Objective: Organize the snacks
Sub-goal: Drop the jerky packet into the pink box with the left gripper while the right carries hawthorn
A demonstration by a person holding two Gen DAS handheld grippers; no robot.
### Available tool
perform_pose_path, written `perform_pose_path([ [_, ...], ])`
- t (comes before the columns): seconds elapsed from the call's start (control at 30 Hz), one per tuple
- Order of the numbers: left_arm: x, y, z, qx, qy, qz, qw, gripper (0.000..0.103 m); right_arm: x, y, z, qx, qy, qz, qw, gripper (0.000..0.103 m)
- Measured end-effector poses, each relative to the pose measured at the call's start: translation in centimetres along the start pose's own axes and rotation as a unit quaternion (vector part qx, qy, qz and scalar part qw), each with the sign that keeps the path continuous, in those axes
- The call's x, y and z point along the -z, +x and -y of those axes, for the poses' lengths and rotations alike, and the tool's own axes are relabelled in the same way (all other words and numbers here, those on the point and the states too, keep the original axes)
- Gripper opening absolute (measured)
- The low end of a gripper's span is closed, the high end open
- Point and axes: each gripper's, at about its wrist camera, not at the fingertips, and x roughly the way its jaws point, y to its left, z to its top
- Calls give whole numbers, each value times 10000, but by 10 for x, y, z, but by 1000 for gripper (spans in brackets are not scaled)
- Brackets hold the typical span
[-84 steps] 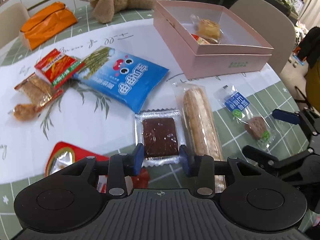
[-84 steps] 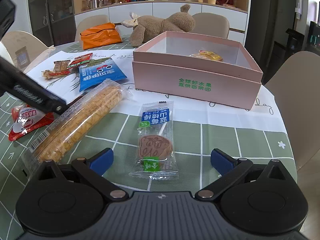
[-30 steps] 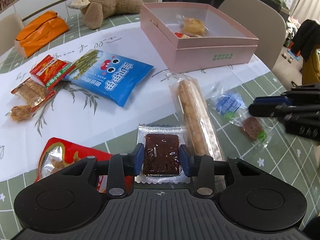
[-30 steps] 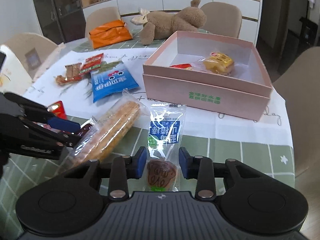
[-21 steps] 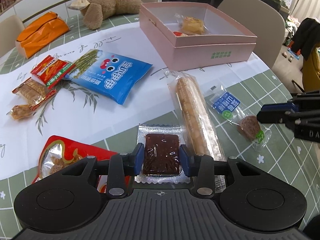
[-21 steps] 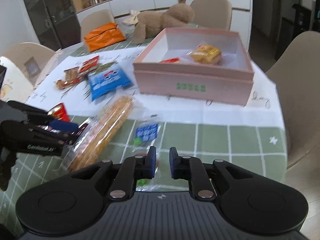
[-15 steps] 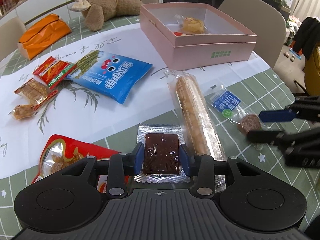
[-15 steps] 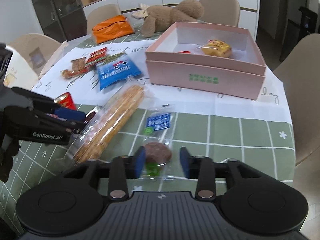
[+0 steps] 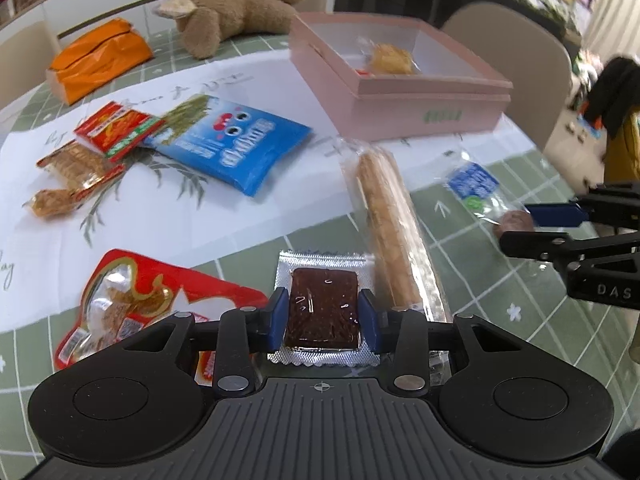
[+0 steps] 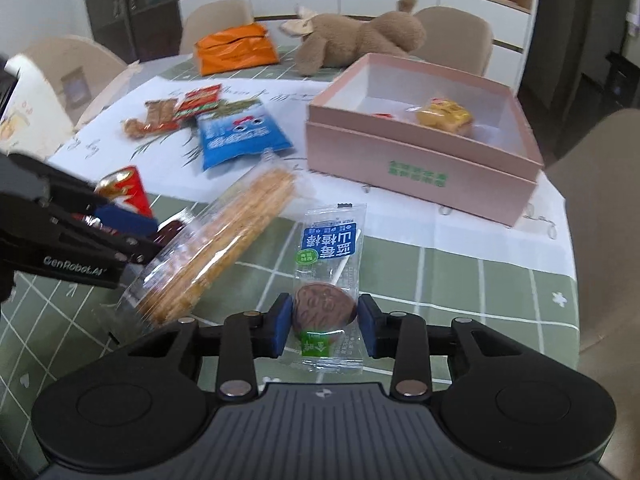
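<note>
The left claw [image 9: 323, 322] is closed on a dark brown bar in a silver wrapper [image 9: 323, 307], its blue pads pressed against both long sides of the bar near the front edge of the worktop [image 9: 248, 216]. Just right of it lies a long biscuit roll [image 9: 386, 224] in clear plastic, and to its left a red snack bag [image 9: 132, 300].

The right claw [image 10: 323, 322] grips a round brown lollipop [image 10: 325, 305] inside its clear packet (blue label toward the box), the pads tight on either side of the candy. The packet [image 10: 328, 256] sits on the green checked cloth, beside the biscuit roll [image 10: 224, 248] and in front of the pink box [image 10: 420, 168].

The pink box stands open on the white sheet, with a yellow wrapped cake [image 10: 442, 116] and a sliver of something red inside. Farther back lie a blue snack bag [image 10: 240, 136], small red and brown packets [image 10: 176, 114], an orange bag [image 10: 236, 50] and a plush toy [image 10: 360, 40].
</note>
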Motion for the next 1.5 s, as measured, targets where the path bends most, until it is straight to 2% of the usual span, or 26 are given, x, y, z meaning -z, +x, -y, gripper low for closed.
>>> perform_pose_path([
  [0.17, -11, -32, -17, 149, -336, 515, 9980, 42, -3, -18, 20, 137, 201, 247, 9994, 35],
  [0.27, -38, -59, -21, 396, -422, 1036, 9929, 42, -12, -37, 31, 151, 284, 614, 9976, 35],
  [0.43, -140, -76, 2, 977, -279, 1841, 9776, 43, -60, -74, 48, 295, 206, 1528, 9876, 35],
  [0.47, -162, -70, 7, 1161, -322, 1827, 9758, 43, -75, -77, 51, 363, 158, 1650, 9855, 35],
  [0.5, -185, -58, 10, 1386, -420, 1654, 9755, 44, -91, -76, 55, 437, 146, 1742, 9836, 36],
  [0.53, -199, -47, 11, 1484, -518, 1488, 9763, 44, -106, -72, 59, 513, 163, 1788, 9824, 41],
  [0.6, -210, -28, 8, 1325, -645, 1302, 9805, 43, -130, -57, 69, 543, 251, 1625, 9849, 54],
  [0.63, -208, -22, 5, 1159, -689, 1262, 9828, 42, -138, -48, 75, 596, 359, 1420, 9874, 55],
  [0.7, -193, -11, -8, 1103, -833, 1148, 9837, 42, -141, -35, 84, 572, 577, 1186, 9896, 55],
  [0.8, -159, 2, -32, 987, -1150, 826, 9850, 42, -121, -25, 84, 332, 604, 1055, 9920, 63],
  [0.9, -119, 7, -51, 577, -1348, 559, 9876, 42, -101, -7, 71, 253, 522, 775, 9953, 64],
  [1.0, -79, -3, -63, 245, -1417, 433, 9887, 42, -88, 11, 51, -12, 410, 482, 9980, 64],
  [1.13, -40, -28, -74, -152, -1525, 351, 9876, 42, -88, 30, 11, -465, -88, 284, 9985, 64],
  [1.23, -14, -44, -82, -373, -1689, 238, 9846, 42, -94, 40, -26, -620, -678, 383, 9950, 69],
  [1.4, 13, -55, -92, -572, -1865, 149, 9807, 42, -100, 66, -75, -728, -1344, 253, 9879, 71],
  [1.5, 22, -56, -99, -710, -2061, 133, 9759, 42, -87, 77, -86, -562, -1582, 55, 9858, 71],
])
